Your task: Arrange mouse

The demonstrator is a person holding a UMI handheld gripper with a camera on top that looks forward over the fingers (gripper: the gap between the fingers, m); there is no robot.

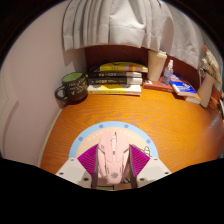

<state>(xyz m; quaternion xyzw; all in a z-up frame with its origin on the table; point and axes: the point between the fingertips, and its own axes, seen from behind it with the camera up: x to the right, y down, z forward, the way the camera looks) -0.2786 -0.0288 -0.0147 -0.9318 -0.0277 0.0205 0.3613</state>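
Note:
A pale pink mouse [112,160] sits between my gripper's [113,168] two fingers, its nose pointing away from me. The magenta pads [88,157] press against both of its sides, so the gripper is shut on it. Under and ahead of the mouse lies a round mouse mat [100,132] with a light blue rim, on the orange-brown wooden desk [170,125]. Whether the mouse rests on the mat or is lifted just above it cannot be told.
At the back of the desk a dark green mug [73,87] stands on the left, next to a stack of books [118,77]. A pale cylindrical container [156,64], a small bottle [168,70] and a blue book [183,88] are to the right. Curtains [120,22] hang behind.

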